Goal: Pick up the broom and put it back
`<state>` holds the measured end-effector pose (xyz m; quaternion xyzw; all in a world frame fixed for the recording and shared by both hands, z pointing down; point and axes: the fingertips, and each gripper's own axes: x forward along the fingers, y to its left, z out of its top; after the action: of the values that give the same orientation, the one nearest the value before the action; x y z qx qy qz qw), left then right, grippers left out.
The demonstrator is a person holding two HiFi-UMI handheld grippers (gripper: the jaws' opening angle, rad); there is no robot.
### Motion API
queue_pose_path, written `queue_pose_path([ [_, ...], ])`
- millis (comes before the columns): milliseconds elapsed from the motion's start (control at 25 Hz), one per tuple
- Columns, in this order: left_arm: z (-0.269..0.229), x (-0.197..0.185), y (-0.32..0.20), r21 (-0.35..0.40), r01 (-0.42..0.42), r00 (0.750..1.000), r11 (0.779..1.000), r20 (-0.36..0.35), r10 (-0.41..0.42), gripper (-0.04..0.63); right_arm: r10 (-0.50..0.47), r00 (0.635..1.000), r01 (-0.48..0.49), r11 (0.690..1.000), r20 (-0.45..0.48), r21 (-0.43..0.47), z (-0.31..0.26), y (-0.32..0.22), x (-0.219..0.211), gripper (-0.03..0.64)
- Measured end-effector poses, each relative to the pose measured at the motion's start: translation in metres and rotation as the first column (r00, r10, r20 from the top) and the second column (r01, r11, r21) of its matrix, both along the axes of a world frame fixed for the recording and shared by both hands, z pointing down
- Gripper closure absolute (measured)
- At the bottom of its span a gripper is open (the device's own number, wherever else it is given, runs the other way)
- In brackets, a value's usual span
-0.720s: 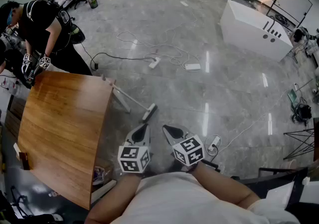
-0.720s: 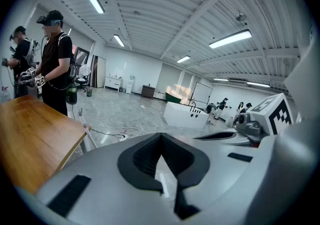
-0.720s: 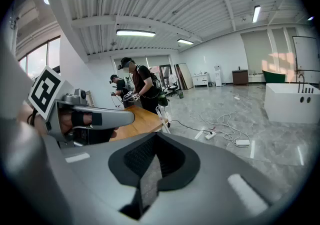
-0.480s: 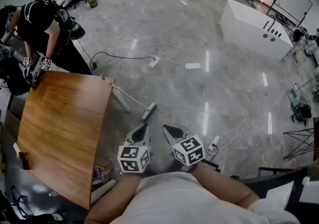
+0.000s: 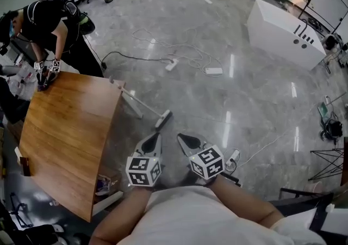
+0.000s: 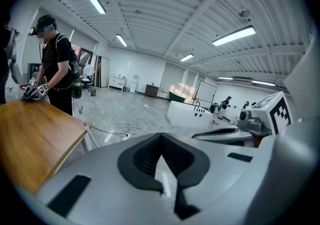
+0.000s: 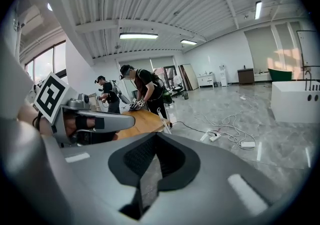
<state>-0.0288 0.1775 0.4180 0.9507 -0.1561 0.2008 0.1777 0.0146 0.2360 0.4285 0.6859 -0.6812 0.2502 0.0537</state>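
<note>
The floor is glossy grey with pale marble veins. The table is warm brown wood with a fine straight grain. The broom has a white handle. The left gripper and the right gripper are light grey with black pads, and each carries a white cube with black square markers. The person at the table wears black. The cables are white.

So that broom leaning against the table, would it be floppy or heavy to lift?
Probably stiff: the broom has a thin straight handle running from the table edge down to the floor. Likely light, with so slim a pole and small head. Held near one end, it may swing, and its head could slide on the glossy floor.
</note>
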Motion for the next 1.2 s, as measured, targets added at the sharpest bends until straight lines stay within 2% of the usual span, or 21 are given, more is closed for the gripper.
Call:
queue_pose_path([
  [280, 0.000, 0.018, 0.010, 0.008, 0.069, 0.998, 0.998, 0.010, -0.069, 0.591, -0.064, 0.998, 0.064, 0.998, 0.014, 0.000, 0.003, 0.016, 0.020, 0.614],
  [520, 0.002, 0.019, -0.009, 0.012, 0.112, 0.993, 0.994, 0.024, -0.112, 0.591, -0.108, 0.994, 0.108, 0.994, 0.020, 0.002, 0.006, -0.001, 0.026, 0.614],
  [840, 0.024, 0.037, -0.076, -0.022, 0.110, 0.994, 0.994, 0.026, -0.110, 0.591, -0.142, 0.989, 0.143, 0.989, 0.031, -0.039, 0.030, -0.067, 0.034, 0.614],
  [1040, 0.044, 0.059, -0.121, -0.050, 0.070, 0.997, 0.996, 0.035, -0.069, 0.591, -0.147, 0.989, 0.148, 0.986, 0.029, -0.070, 0.044, -0.117, 0.050, 0.614],
  [1200, 0.056, 0.062, -0.156, -0.072, 0.057, 0.998, 0.996, 0.039, -0.054, 0.591, -0.160, 0.987, 0.161, 0.983, 0.020, -0.092, 0.056, -0.160, 0.054, 0.614],
])
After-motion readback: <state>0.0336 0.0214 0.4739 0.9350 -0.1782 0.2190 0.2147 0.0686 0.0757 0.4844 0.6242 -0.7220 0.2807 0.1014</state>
